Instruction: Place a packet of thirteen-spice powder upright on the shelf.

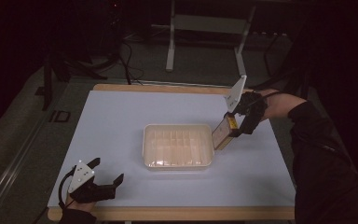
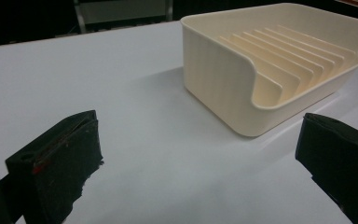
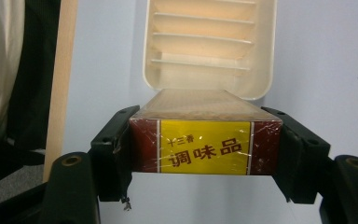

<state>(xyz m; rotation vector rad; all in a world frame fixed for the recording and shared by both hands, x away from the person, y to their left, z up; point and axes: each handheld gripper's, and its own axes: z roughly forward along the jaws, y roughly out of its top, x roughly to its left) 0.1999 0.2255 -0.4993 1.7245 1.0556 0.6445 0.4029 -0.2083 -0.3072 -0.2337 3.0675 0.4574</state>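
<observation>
At the right end of the cream ribbed plastic tray (image 1: 178,146), centred on the pale table (image 1: 121,121): long wrapped box with red and yellow label (image 1: 224,131), clamped across its width by the right gripper (image 1: 235,128), tilted with its far end just above the tray's near rim, long axis aimed into the slots. Near the table's front left corner, well apart from tray and box: left gripper (image 1: 106,173), jaws spread wide, holding nothing, resting on the surface.
</observation>
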